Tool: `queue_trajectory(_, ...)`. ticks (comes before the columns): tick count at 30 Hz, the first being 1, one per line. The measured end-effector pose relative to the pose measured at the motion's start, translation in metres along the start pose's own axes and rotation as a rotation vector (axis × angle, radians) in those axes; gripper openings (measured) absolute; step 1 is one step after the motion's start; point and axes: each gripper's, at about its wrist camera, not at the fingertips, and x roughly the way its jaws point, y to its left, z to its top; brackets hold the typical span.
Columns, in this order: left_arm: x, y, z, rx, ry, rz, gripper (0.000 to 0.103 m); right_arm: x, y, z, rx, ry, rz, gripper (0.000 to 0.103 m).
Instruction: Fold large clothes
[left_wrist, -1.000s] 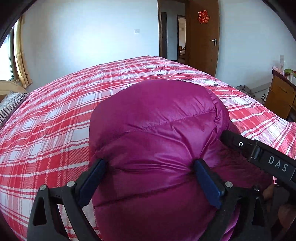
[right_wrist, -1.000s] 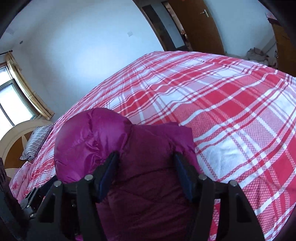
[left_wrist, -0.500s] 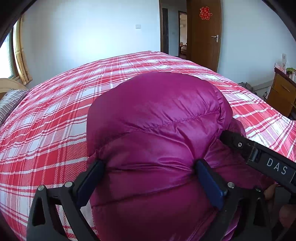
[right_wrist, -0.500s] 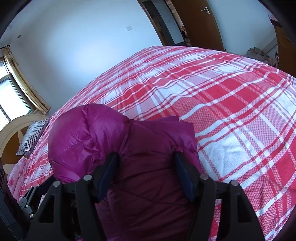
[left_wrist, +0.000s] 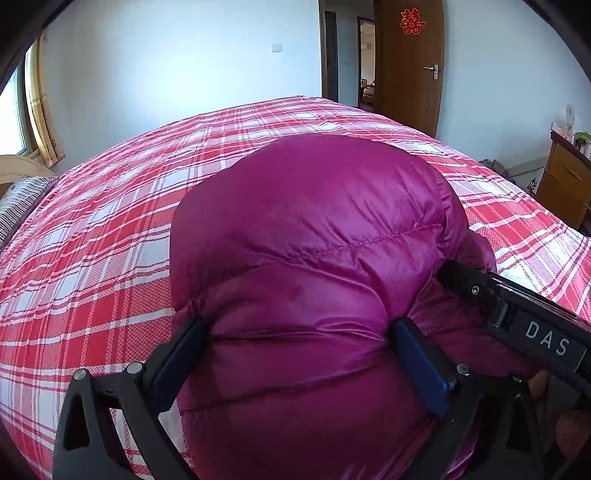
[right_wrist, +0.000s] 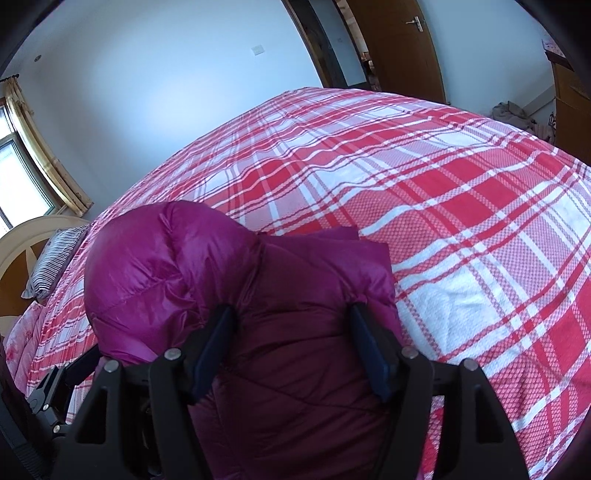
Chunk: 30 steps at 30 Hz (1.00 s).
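Observation:
A puffy magenta down jacket (left_wrist: 314, 229) lies bundled on the red-and-white plaid bed cover (left_wrist: 110, 240) at its near edge. My left gripper (left_wrist: 295, 325) is shut on the jacket's thick rounded fold, and both pads dent the fabric. Seen from the right wrist, the same jacket (right_wrist: 155, 266) bulges at the left, and my right gripper (right_wrist: 290, 310) is shut on a darker, shaded fold of it. The right gripper's black body marked DAS (left_wrist: 535, 332) reaches in from the right of the left wrist view. The jacket's lower part is hidden under the grippers.
The plaid bed cover (right_wrist: 461, 221) stretches far ahead and to the right. A striped pillow (right_wrist: 55, 262) and a headboard (right_wrist: 22, 240) sit at the left. A brown door (left_wrist: 410, 66) stands open at the back, with a wooden cabinet (left_wrist: 561, 192) at the right. A cloth heap (right_wrist: 513, 110) lies on the floor.
The jacket's puffed top swells a little larger in the left wrist view. The right wrist view has tipped slightly downward. Both grippers stay shut on the jacket.

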Motion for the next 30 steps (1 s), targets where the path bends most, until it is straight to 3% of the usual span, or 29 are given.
queue_trajectory(17, 0.002, 0.006, 0.001, -0.013, 0.028, -0.016, 0.102, 0.009, 0.006, 0.001, -0.039, 0.028, -0.039, 0.073)
queue_trajectory(19, -0.01, 0.006, 0.005, 0.011, -0.009, 0.001, 0.102, 0.009, 0.006, 0.001, -0.039, 0.028, -0.038, 0.074)
queue_trajectory(22, -0.03, -0.013, 0.008, 0.182, -0.136, 0.121, 0.102, 0.009, 0.004, 0.001, -0.025, 0.025, -0.023, 0.075)
queue_trajectory(23, -0.034, -0.018, 0.008, 0.237, -0.163, 0.092, 0.102, 0.009, 0.003, 0.001, -0.018, 0.024, -0.016, 0.075)
queue_trajectory(25, -0.03, -0.022, 0.007, 0.332, -0.13, 0.031, 0.102, 0.008, -0.001, 0.001, -0.003, 0.022, 0.003, 0.075)
queue_trajectory(26, -0.026, -0.023, 0.006, 0.365, -0.113, 0.048, 0.102, 0.008, -0.002, 0.001, 0.003, 0.021, 0.012, 0.075)
queue_trajectory(28, -0.026, -0.014, 0.008, 0.354, -0.139, 0.043, 0.102, 0.007, -0.007, 0.002, 0.028, 0.019, 0.042, 0.075)
queue_trajectory(30, -0.029, 0.008, 0.016, 0.252, -0.141, -0.008, 0.102, 0.006, -0.01, 0.001, 0.043, 0.012, 0.065, 0.075)
